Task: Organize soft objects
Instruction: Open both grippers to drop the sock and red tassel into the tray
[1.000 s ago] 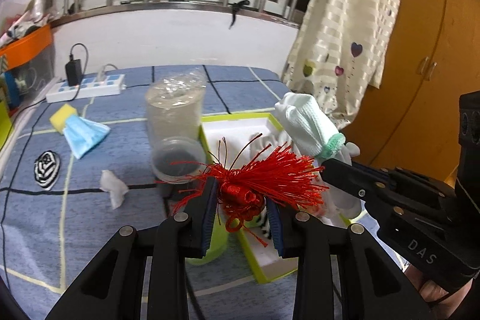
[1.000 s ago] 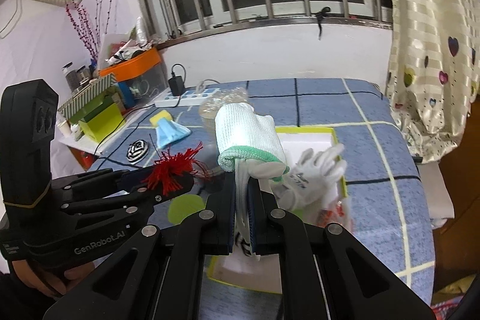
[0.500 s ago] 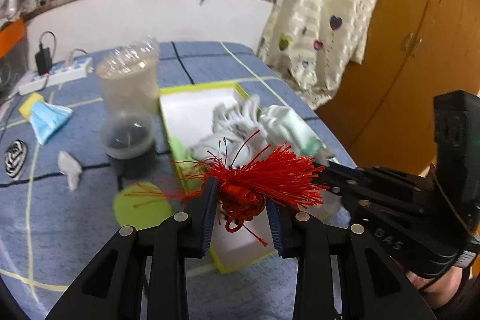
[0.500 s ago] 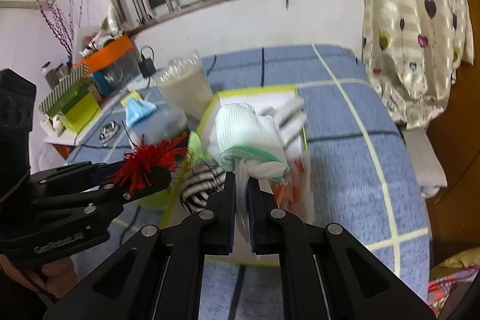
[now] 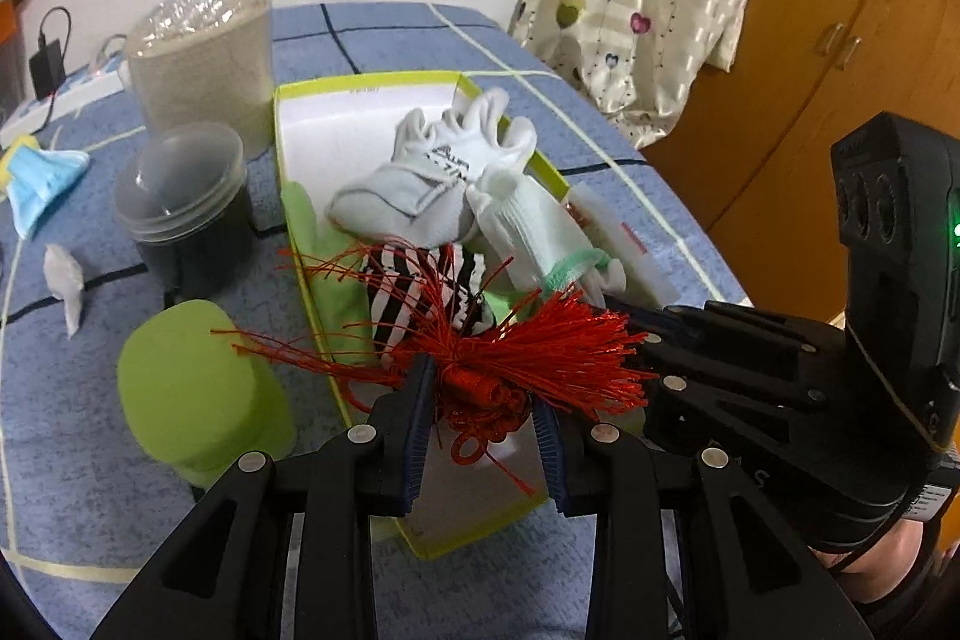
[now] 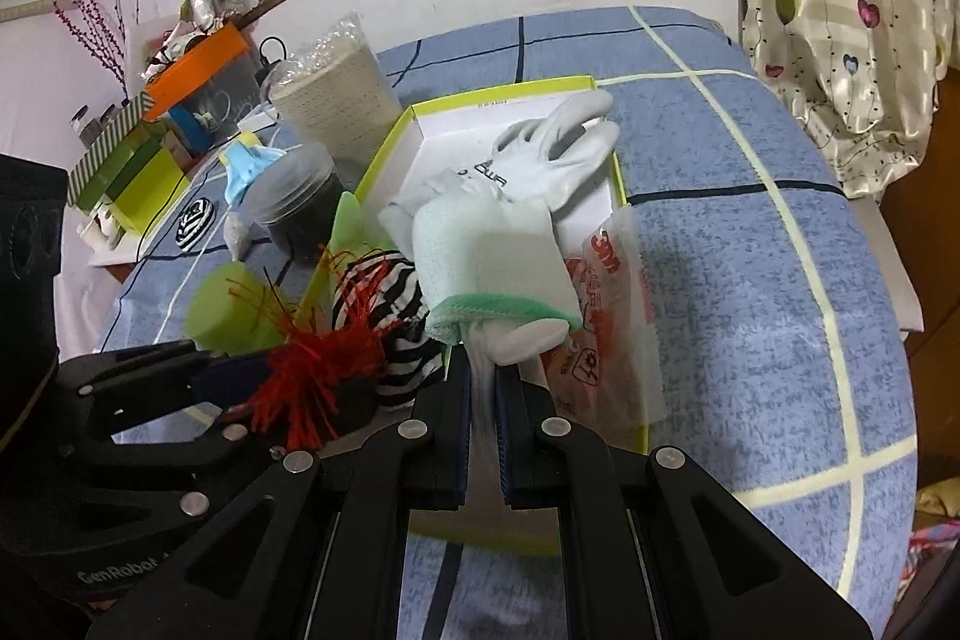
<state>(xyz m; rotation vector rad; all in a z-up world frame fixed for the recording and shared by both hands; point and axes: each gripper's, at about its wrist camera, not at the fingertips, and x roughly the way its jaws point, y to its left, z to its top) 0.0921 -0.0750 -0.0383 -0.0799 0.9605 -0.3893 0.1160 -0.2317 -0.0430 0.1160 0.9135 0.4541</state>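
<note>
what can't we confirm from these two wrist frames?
- Floor of the yellow-rimmed white box: left wrist view, near half covered by the red tassel knot and the left tool.
- Black-and-white striped cloth: both views, what it is stays unclear, tassel and mint-cuffed white glove overlap it.
- Red-printed plastic packet: right wrist view, print too blurred to read.
- Right tool: glove part pinched is hidden between pads.
</note>
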